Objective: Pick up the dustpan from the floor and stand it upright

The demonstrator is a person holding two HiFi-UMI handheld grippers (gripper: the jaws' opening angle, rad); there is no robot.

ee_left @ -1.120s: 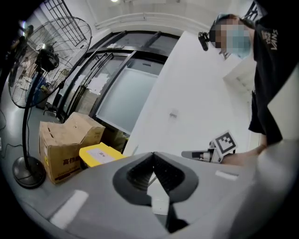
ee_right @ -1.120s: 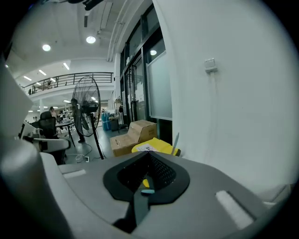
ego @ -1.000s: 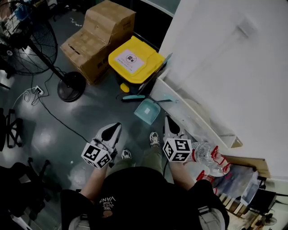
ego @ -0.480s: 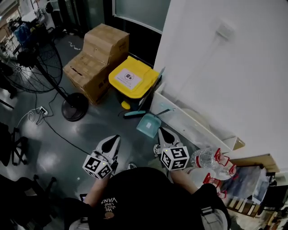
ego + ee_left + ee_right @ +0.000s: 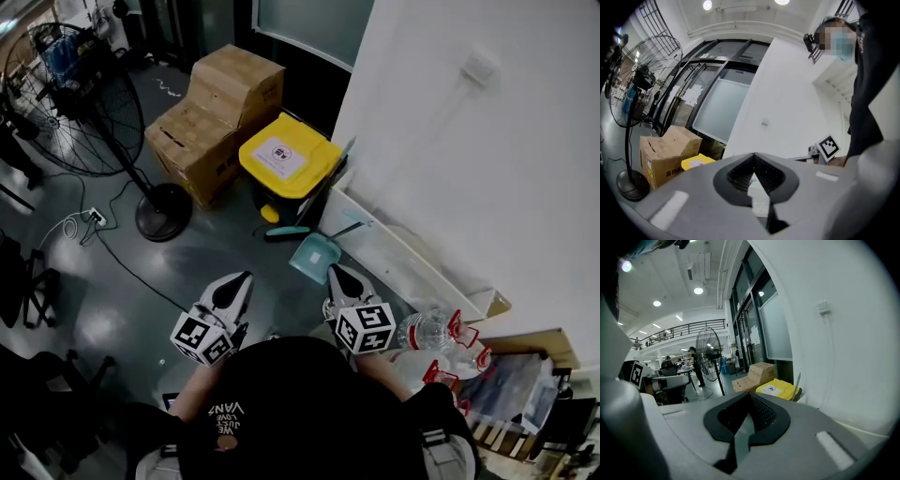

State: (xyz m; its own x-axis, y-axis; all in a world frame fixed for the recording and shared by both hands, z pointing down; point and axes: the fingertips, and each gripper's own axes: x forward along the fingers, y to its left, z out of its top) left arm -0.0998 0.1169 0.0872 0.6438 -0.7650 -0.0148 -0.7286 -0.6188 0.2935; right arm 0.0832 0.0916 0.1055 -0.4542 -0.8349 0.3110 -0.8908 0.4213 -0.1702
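A pale teal dustpan point(image 5: 314, 255) lies flat on the grey floor, its long handle point(image 5: 349, 229) slanting up and right toward the white wall. My left gripper point(image 5: 242, 277) hovers to the lower left of the pan, jaws shut with nothing between them. My right gripper point(image 5: 336, 271) is shut and empty, its tips just below the pan's near edge. In both gripper views the jaws meet at a point, left gripper point(image 5: 753, 154) and right gripper point(image 5: 749, 395), and the dustpan is hidden behind them.
A yellow-lidded bin point(image 5: 286, 158) and a teal brush point(image 5: 281, 231) sit just beyond the dustpan. Cardboard boxes point(image 5: 212, 122) stack behind the bin. A standing fan point(image 5: 159, 212) is at left with a cable across the floor. A white ledge point(image 5: 403, 262) runs along the wall; water bottles point(image 5: 436, 330) lie at right.
The view has shifted forward, toward the bin and boxes. The right gripper has moved left and up in the picture, closer to the dustpan. Both stay shut.
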